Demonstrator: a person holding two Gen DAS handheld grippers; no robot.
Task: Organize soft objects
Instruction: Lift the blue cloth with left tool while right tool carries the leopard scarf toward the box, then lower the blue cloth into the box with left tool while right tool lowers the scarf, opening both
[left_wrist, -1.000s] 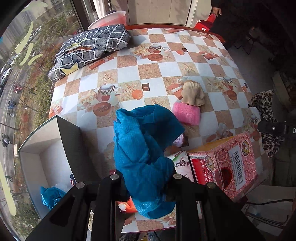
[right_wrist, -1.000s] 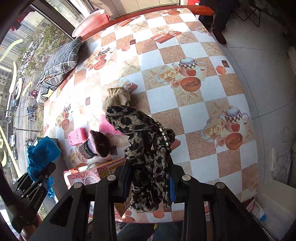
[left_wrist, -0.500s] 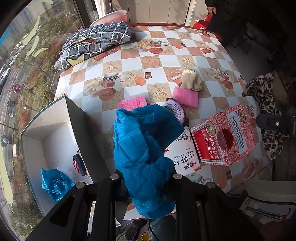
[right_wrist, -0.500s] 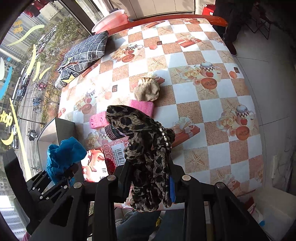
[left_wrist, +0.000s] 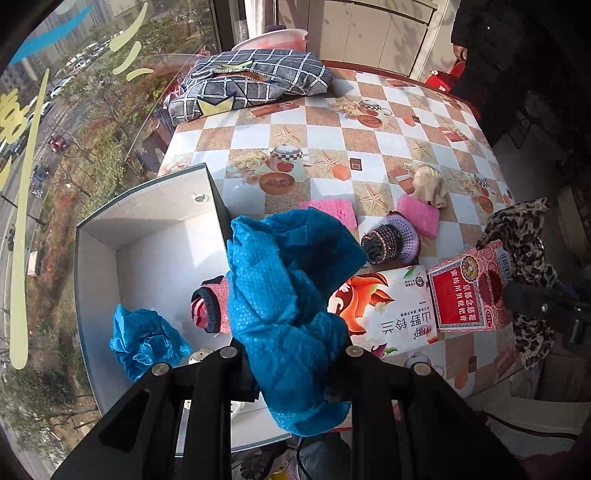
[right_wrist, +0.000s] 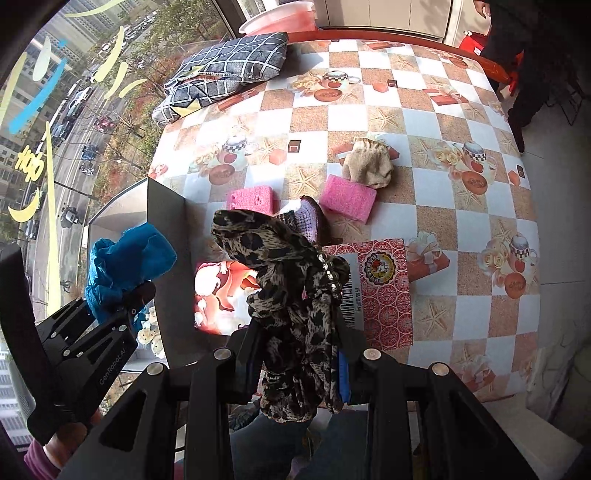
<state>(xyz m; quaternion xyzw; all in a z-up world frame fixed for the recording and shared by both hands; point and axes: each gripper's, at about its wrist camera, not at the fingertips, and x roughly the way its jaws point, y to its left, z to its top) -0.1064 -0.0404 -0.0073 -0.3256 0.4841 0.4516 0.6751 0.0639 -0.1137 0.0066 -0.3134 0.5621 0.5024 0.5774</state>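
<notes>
My left gripper (left_wrist: 291, 363) is shut on a crumpled blue cloth (left_wrist: 288, 288) and holds it above the right wall of an open white box (left_wrist: 159, 236). The box holds another blue cloth (left_wrist: 144, 341) and a pink and dark sock (left_wrist: 208, 308). My right gripper (right_wrist: 295, 356) is shut on a leopard-print cloth (right_wrist: 291, 295), held above the red patterned carton (right_wrist: 384, 291). On the table lie two pink sponges (right_wrist: 347, 201) (right_wrist: 251, 199), a beige cloth (right_wrist: 367, 166) and a purple knit cap (right_wrist: 306, 221).
A checked grey cushion (left_wrist: 251, 85) lies at the table's far left corner, with a pink basin (left_wrist: 273, 37) behind it. A white and orange carton (left_wrist: 388, 310) lies beside the red one. A person in dark clothes (left_wrist: 491, 44) stands at the far right.
Both grippers have pulled back toward the table's near edge with their cloths. The left one has moved left, so the white box's inside shows more fully under it.
</notes>
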